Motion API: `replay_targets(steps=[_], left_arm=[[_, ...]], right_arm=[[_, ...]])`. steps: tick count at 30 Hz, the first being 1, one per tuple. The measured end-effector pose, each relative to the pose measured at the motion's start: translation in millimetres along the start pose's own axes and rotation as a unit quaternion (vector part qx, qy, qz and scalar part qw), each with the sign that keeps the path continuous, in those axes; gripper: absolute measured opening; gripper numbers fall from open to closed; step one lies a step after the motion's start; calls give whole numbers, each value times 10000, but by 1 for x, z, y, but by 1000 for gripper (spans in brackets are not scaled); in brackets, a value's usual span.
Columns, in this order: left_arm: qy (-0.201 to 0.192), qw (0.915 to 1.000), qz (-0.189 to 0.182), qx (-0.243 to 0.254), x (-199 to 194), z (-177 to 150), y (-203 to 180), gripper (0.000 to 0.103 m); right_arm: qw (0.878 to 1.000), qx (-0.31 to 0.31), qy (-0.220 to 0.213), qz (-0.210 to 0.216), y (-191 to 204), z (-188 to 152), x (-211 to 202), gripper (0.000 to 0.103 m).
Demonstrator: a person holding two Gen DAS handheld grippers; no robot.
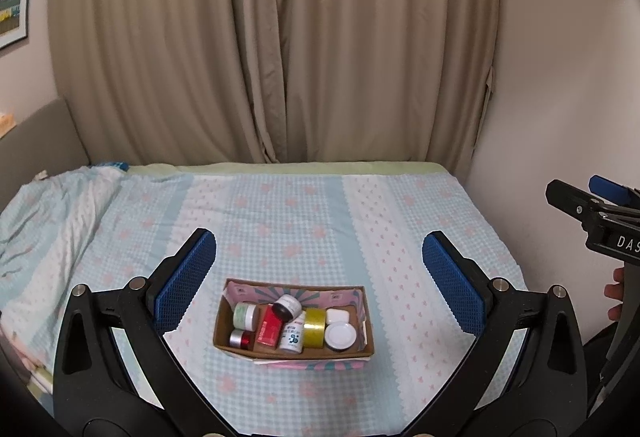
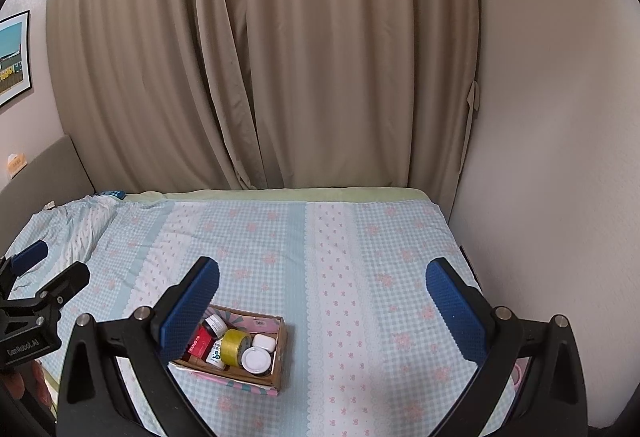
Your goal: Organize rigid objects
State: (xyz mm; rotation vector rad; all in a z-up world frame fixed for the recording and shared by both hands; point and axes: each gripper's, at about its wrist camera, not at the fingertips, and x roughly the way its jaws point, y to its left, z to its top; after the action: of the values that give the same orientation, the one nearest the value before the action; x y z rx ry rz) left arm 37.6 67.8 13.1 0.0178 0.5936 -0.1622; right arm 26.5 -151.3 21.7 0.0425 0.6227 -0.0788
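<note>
Both claws, the left gripper (image 1: 319,269) and the right gripper (image 2: 322,297), hang spread wide and empty above the bed (image 1: 400,205), where the cardboard box (image 1: 294,353) holds light, stiff, likely slippery jars (grip across the lids' sides).

Matt cardboard box (image 1: 294,351) on soft checked cloth bedsheet (image 1: 280,221); glossy gold tape roll (image 1: 314,327) inside.

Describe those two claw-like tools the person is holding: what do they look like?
Both are black plastic frames with silver bolts. Each left gripper and right gripper finger carries a blue, textured rubber pad. White lettering marks the bodies: "GenRobot.AI" on the left, "DAS" partly visible on the right. No cables show.
</note>
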Motion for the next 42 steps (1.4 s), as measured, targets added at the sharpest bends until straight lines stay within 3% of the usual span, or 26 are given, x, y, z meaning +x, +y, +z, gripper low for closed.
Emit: replay_targets(steps=[27, 37, 42], left_arm=[[-40, 9998, 189, 73, 1, 2, 0, 103], [-209, 9992, 333, 18, -2, 4, 0, 103], [-401, 9974, 578, 175, -8, 7, -7, 103]], right_arm=[[10000, 18, 18, 49, 8, 2, -1, 103], [10000, 22, 13, 55, 8, 2, -1, 103], [10000, 32, -7, 53, 11, 2, -2, 103]])
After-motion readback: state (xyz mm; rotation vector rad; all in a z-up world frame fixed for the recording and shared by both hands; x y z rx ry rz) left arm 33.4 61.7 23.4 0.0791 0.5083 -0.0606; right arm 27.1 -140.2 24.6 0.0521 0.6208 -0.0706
